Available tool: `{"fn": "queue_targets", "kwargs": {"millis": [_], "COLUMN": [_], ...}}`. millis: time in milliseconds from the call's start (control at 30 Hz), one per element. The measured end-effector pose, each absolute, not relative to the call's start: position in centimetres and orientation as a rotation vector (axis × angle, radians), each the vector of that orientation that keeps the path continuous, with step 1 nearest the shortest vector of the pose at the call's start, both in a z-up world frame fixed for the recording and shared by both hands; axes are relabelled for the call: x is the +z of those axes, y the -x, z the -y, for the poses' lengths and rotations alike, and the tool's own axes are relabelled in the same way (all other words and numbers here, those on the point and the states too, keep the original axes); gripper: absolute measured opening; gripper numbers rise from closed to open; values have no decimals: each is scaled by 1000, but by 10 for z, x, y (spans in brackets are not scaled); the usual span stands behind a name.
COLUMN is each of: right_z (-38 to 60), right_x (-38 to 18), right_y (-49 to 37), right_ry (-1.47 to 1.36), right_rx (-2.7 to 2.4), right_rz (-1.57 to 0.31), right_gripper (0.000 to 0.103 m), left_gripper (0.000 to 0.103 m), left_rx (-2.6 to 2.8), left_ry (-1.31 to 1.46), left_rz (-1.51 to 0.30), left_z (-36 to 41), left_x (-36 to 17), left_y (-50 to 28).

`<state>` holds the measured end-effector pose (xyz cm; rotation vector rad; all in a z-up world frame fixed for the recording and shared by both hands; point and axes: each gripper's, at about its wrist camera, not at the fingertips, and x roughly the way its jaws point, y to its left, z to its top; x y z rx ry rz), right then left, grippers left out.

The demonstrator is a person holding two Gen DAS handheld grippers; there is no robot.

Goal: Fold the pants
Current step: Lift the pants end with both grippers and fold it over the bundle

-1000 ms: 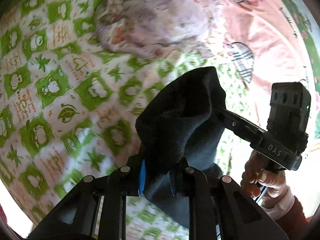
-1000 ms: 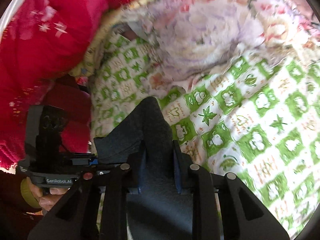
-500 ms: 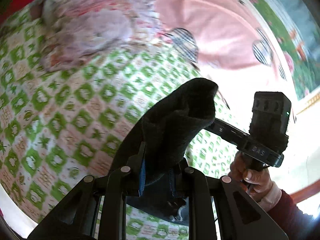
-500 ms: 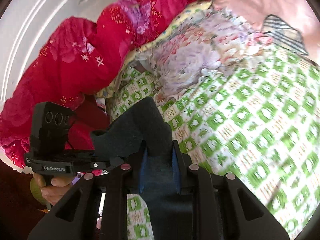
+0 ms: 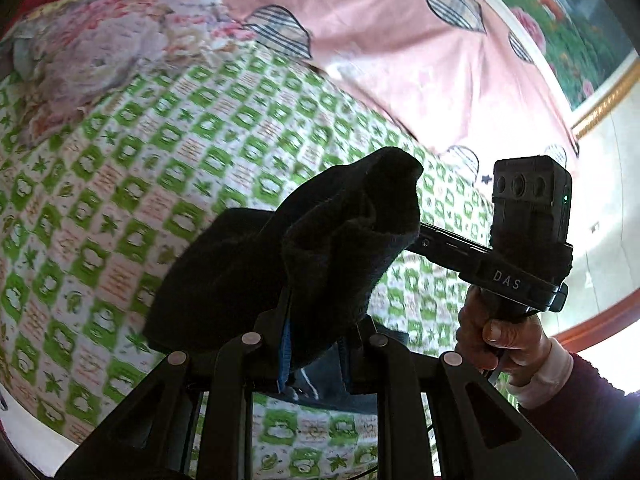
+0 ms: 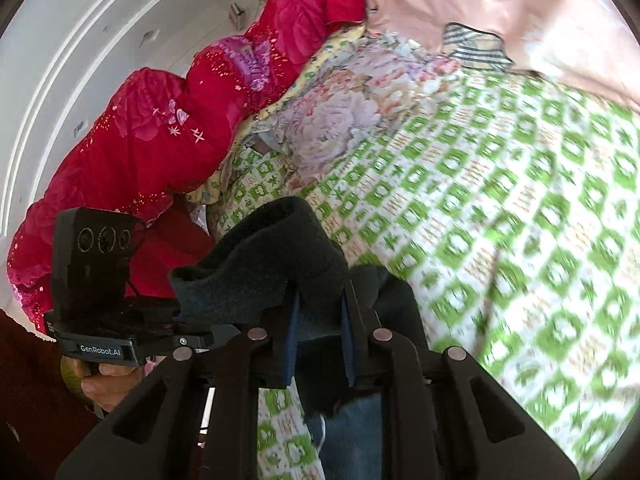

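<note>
Dark, fleecy pants (image 5: 320, 248) hang bunched in the air above the bed, held at two spots along one edge. My left gripper (image 5: 316, 344) is shut on a thick fold of them, which rises out of the jaws. In the right wrist view the same pants (image 6: 272, 264) sit between the blue pads of my right gripper (image 6: 318, 332), whose jaws are closing on the cloth. A short stretch of cloth spans the two grippers. A hand (image 5: 492, 332) holds the right gripper's handle at the right of the left wrist view.
Below lies a bed with a green-and-white patterned sheet (image 5: 160, 160). A floral quilt (image 5: 100, 52) and a pink cover with striped hearts (image 5: 400, 40) lie at its far side. A red quilt (image 6: 160, 132) is piled against the white wall. Blue cloth (image 6: 352, 432) shows beneath the jaws.
Both grippers have carried the pants up and across the bed, and the left one has rolled. The sheet now lies farther below and the pink cover has come into view.
</note>
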<state>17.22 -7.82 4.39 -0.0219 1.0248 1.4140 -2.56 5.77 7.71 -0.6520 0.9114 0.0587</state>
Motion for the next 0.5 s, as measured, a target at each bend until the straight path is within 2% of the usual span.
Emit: {"fn": "queue_targets", "kwargs": {"millis": [500], "right_z": [152], "right_x": [8], "right_y": [-168], "right_ry": [-47], "right_rx": [1284], "right_rz": [-1058], "right_gripper": [19], "left_gripper": [18], "left_rx": [-38], "left_ry": [498], "left_rz": [-1020], "left_z": [16], "left_x": [50], "left_y": [14]}}
